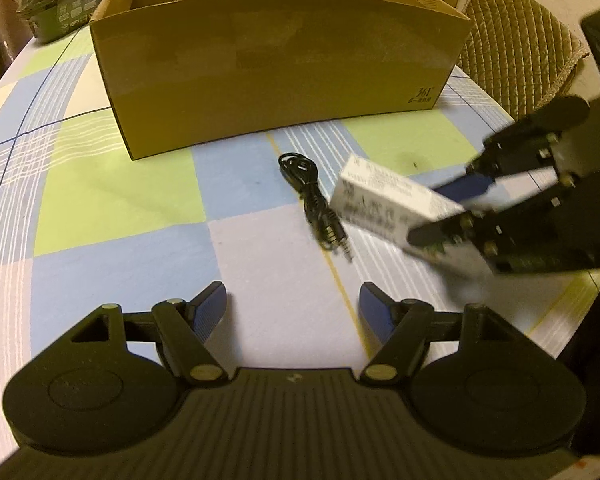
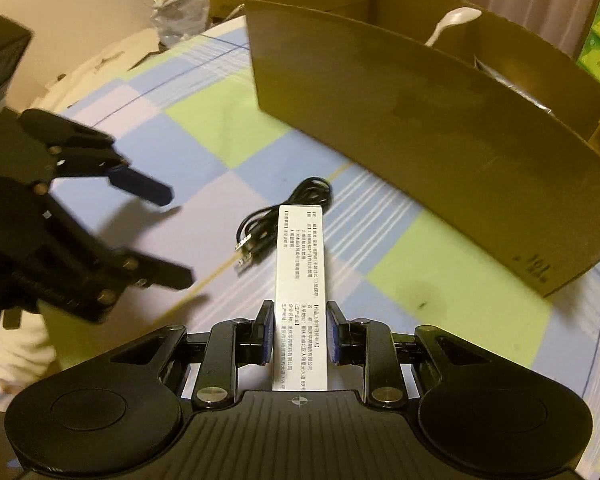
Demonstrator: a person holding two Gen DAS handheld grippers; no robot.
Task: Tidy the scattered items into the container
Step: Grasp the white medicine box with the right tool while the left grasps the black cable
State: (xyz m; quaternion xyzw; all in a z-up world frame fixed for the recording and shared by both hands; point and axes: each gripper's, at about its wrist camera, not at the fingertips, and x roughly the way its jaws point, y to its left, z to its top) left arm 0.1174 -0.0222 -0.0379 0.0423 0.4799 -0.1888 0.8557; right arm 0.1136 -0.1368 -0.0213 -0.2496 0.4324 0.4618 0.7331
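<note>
On my left, my left gripper (image 1: 292, 312) hangs over the checked tablecloth (image 1: 112, 200) with its jaws standing apart and nothing between them, so that hand has no share in the work yet. Just ahead of it the black cable (image 1: 312, 196) lies coiled on the cloth, in front of the cardboard box (image 1: 276, 80) and well short of its near wall; I judge that one still to be tidied. Further right, my right gripper (image 2: 299, 330) is clamped on the white printed carton (image 2: 300, 280), its blue pads (image 2: 265, 330) pressed against both long sides, the carton lifted clear of the cloth and sticking forward over the cable. It is not yet over the box. Inside the box a white spoon (image 2: 452, 24) already leans against the wall, with something silvery beside it that I cannot make out. So some is in, one piece is in hand, one waits.
</note>
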